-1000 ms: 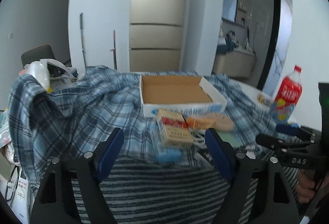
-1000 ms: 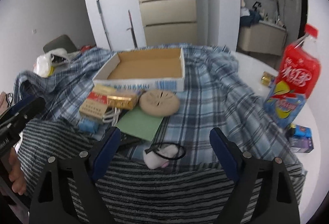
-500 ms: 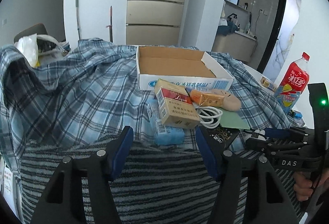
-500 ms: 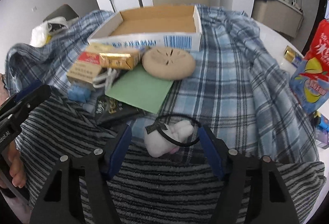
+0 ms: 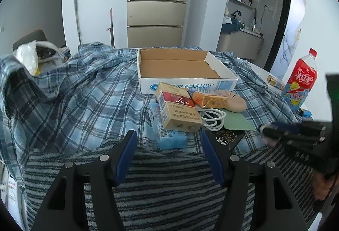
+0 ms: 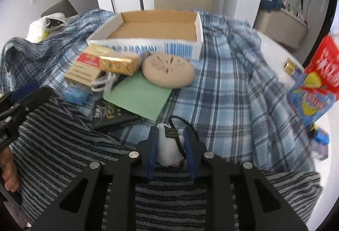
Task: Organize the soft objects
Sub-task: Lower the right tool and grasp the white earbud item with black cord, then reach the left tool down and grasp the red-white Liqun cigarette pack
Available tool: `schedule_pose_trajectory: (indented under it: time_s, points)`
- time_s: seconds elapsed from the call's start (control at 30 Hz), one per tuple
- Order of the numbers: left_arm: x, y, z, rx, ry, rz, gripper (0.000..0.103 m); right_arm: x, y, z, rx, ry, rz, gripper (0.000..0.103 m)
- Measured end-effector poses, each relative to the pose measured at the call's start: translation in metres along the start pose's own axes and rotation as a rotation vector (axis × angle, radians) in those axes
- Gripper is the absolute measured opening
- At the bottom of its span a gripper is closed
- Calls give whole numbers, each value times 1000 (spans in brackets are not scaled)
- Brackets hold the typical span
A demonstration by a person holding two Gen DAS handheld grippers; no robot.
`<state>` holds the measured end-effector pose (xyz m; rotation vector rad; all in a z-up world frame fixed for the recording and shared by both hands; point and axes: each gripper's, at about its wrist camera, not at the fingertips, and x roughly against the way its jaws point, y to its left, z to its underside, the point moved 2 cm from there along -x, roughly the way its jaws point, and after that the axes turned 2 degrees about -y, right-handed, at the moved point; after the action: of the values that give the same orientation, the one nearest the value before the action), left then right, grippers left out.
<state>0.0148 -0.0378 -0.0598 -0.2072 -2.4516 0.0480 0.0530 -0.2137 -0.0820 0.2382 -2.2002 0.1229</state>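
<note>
My right gripper [image 6: 170,132] is shut on a small white plush toy [image 6: 169,152] with a black loop, at the edge of the striped towel [image 6: 53,146]. In the left wrist view the right gripper [image 5: 273,130] shows at the right. My left gripper [image 5: 169,137] stands open over the striped towel [image 5: 169,178], its fingertips either side of a blue tissue pack [image 5: 167,131] without touching it. A round beige cushion [image 6: 167,72] lies in front of the empty cardboard box [image 6: 148,46]. A plaid shirt [image 5: 74,103] covers the table.
A cigarette carton [image 5: 178,110], a gold packet [image 5: 209,99], a white cable [image 5: 211,118], a green sheet [image 6: 137,97] and a black booklet [image 5: 224,137] lie clustered before the box. A red drink bottle [image 5: 300,82] stands at the right table edge.
The right jaws have closed onto the white plush toy. The left jaws have narrowed. Both grippers have sunk and tipped down toward the table.
</note>
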Motion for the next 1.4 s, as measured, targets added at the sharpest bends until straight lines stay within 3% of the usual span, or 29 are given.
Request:
schedule_pose_trajectory:
  time_s: [0.2, 0.4, 0.5, 0.73, 0.93, 1.4]
  points:
    - [19, -5, -14, -63, -43, -29, 65, 40, -7, -30, -12, -163, -29, 23]
    - [6, -4, -36, -97, -14, -84, 65, 53, -13, -64, -29, -336, 21, 23]
    - [-12, -1, -44, -76, 18, -90, 65, 44, -10, -67, -8, -420, 100, 23]
    - [-61, -10, -50, -88, 103, -112, 65, 9, -12, -61, -22, -374, 71, 23]
    - [-90, -27, -39, -146, 193, -111, 65, 6, -14, -54, -19, -368, 63, 23]
    - [-105, -41, -38, -198, 240, -180, 66, 7, -14, -51, -16, -376, 47, 23]
